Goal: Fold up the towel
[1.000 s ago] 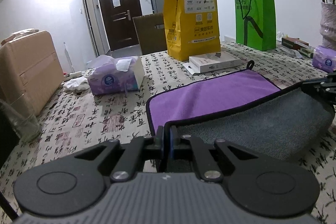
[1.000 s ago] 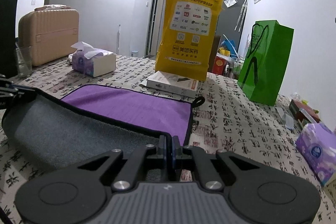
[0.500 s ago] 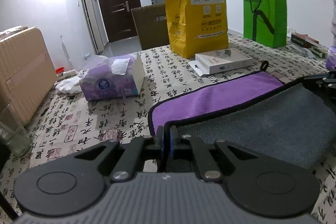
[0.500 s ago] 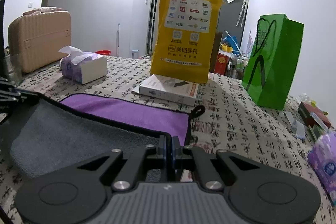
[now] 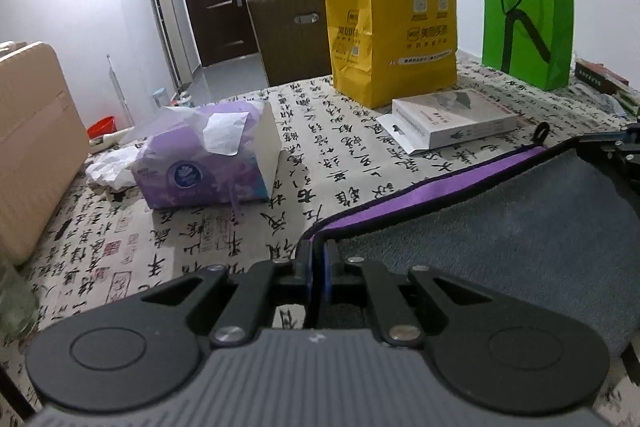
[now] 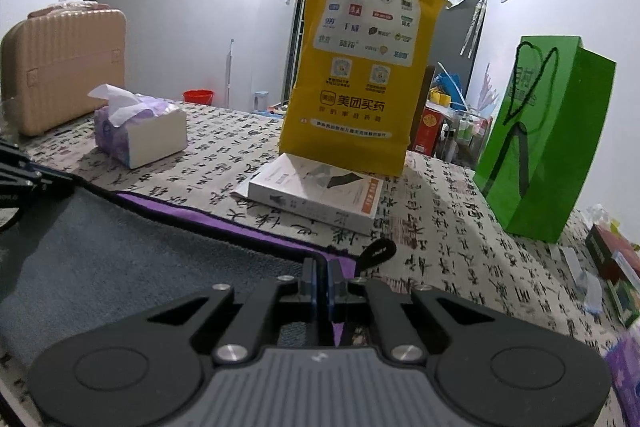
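Note:
The towel (image 5: 500, 247) is grey on one side and purple on the other, with black trim, and lies on the patterned tablecloth. Its grey half is folded over the purple half, leaving a thin purple strip (image 5: 420, 199) along the far edge. My left gripper (image 5: 319, 253) is shut on the towel's left corner. My right gripper (image 6: 320, 269) is shut on the right corner of the towel (image 6: 120, 267), beside its black hanging loop (image 6: 378, 251). Each gripper shows at the edge of the other's view.
A purple tissue box (image 5: 208, 163) stands at the left. A white box (image 5: 452, 121) lies just beyond the towel, in front of a tall yellow bag (image 5: 390, 7). A green bag (image 5: 528, 11) stands at the right, a beige suitcase (image 6: 64, 67) at the far left.
Both grippers have carried the towel's near edge forward over the purple side. The visible purple area has shrunk from a wide panel to a thin strip.

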Tool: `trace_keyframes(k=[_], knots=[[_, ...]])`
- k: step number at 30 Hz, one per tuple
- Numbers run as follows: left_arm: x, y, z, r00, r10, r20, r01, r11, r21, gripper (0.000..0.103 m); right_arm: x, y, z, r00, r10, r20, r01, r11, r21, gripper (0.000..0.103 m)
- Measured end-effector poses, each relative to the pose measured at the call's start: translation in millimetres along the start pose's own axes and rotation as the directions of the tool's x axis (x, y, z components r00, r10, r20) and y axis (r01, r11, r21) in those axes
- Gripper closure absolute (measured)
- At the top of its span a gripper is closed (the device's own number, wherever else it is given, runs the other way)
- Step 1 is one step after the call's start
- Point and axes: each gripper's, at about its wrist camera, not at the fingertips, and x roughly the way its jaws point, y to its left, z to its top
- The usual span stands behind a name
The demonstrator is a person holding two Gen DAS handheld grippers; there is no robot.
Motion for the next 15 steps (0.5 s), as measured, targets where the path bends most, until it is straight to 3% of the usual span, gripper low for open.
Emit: trace_keyframes(k=[15], knots=[[48,7,18,1.000,-0.019,-0.022,0.018,1.000,-0.005,0.097,49,-16,10,1.000,0.006,-0.020,-0.006,1.000,0.011,0.098]])
